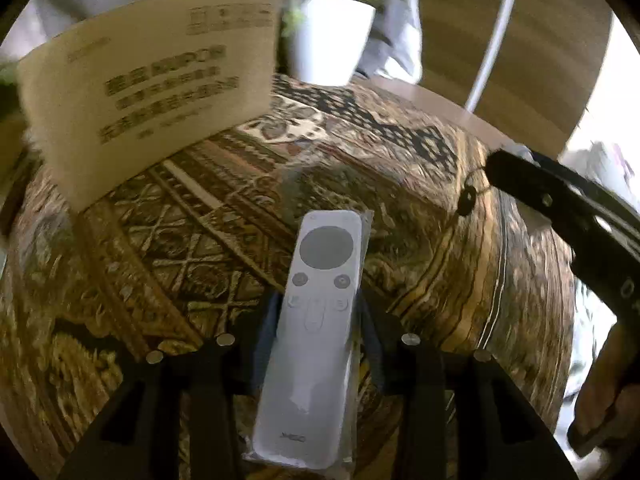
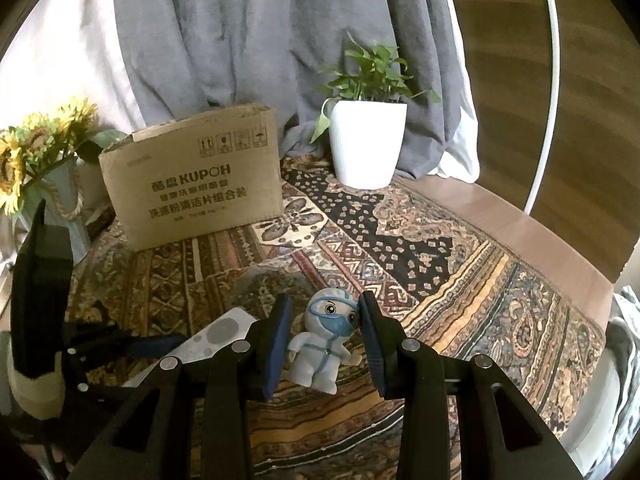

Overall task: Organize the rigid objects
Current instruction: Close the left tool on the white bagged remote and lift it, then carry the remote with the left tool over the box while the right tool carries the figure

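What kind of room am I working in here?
Likely a home living area: a table under a patterned oriental-style cloth, grey curtains behind it, a potted plant and sunflowers in a vase. A cardboard box stands there too.

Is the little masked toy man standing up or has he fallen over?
Standing up. The toy man has both feet on the patterned cloth, head on top, between the open fingers of the right tool.

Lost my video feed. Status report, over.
Left gripper shut on white remote. Right gripper open around masked figurine, not clamped. Cardboard box ahead, path clear.
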